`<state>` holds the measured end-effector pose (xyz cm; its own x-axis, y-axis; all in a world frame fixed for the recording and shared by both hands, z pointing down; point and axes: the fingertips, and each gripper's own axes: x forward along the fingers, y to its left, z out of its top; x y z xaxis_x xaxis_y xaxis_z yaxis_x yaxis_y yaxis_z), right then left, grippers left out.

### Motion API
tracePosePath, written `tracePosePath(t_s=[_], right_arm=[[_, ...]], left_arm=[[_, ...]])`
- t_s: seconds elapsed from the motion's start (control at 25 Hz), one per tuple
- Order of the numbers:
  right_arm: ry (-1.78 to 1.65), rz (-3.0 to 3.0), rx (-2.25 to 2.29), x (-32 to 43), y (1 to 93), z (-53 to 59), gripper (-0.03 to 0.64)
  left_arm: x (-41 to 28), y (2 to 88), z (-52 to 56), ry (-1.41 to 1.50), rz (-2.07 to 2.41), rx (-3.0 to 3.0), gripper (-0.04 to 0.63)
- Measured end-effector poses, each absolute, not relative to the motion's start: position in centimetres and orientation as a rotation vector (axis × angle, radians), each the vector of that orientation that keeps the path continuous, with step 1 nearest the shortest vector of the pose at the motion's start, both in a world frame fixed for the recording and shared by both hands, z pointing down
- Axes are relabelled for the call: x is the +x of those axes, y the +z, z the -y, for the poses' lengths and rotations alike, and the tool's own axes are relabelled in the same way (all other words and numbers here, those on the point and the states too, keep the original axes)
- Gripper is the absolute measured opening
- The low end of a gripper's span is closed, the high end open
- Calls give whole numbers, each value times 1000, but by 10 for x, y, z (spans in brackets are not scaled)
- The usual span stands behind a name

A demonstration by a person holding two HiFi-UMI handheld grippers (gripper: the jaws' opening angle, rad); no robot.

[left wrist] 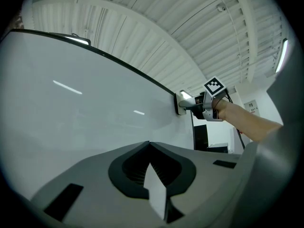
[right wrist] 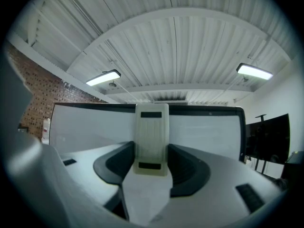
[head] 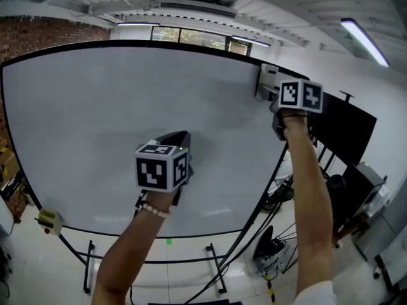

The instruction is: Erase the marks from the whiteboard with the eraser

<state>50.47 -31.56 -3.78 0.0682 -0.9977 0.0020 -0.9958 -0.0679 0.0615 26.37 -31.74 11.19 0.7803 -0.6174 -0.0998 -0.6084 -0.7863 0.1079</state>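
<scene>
From the head view, a large whiteboard (head: 114, 119) on a black-legged stand fills the scene, its surface a plain pale grey with faint smears. The right gripper (head: 275, 97) is at the board's top right corner and presses a cream eraser (head: 266, 81) against it. The left gripper (head: 180, 137) points at the board's lower middle. Each gripper carries a marker cube (head: 161, 166) printed with black-and-white squares, the only print that can be made out. A brick wall (head: 38, 33) stands left of the board, a black screen (head: 343, 132) right of it, and strip lights (head: 364, 40) run under a white ribbed ceiling. A small cream object (head: 49, 220) sits at the board's lower left edge.

The left gripper view shows its jaws pressed together with nothing between them. The board sweeps away to the left, with the eraser at its far corner. A wall notice (left wrist: 251, 107) right of the board is too small to read.

In the right gripper view the jaws are clamped on the ribbed eraser, held upright in front of the board's top edge.
</scene>
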Motion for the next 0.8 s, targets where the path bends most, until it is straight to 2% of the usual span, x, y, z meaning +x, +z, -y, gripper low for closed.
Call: tracePosePath(t_s=[0.44,0.8], right_arm=[[-29,2121,2268,379,-37,347,245],[-34,2169,2231,333,-33,358,247]], left_arm=[[134,143,316,-155,1047,2807,-9],[95,160,324,-155,1094,2758,-9]])
